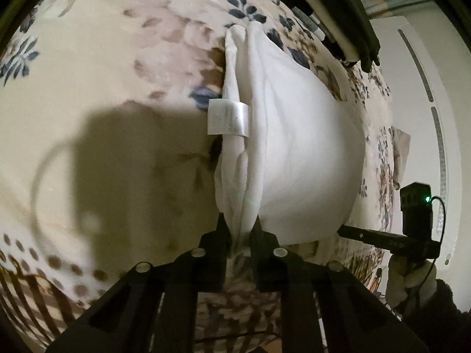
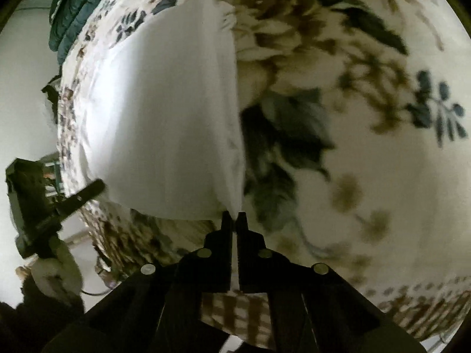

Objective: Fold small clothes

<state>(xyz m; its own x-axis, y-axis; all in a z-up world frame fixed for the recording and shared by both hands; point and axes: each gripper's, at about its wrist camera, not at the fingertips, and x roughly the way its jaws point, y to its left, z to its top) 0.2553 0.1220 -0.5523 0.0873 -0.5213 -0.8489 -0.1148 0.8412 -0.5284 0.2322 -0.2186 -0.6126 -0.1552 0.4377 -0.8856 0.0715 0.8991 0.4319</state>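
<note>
White garment pinched at both near corners

White garment (image 1: 306, 147) lies on floral bedspread (image 1: 88, 58), care label (image 1: 226, 117) at its bunched left edge. Left gripper (image 1: 240, 229) pinches the gathered corner w/ fabric btwn fingers. Right gripper (image 2: 234, 220) pressed together on the other corner's thin edge. Dark folded clothes (image 1: 338, 8) stacked at far side.

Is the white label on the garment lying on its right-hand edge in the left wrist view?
No, the white label sticks out from the left edge of the white garment, over the floral bedspread.
</note>
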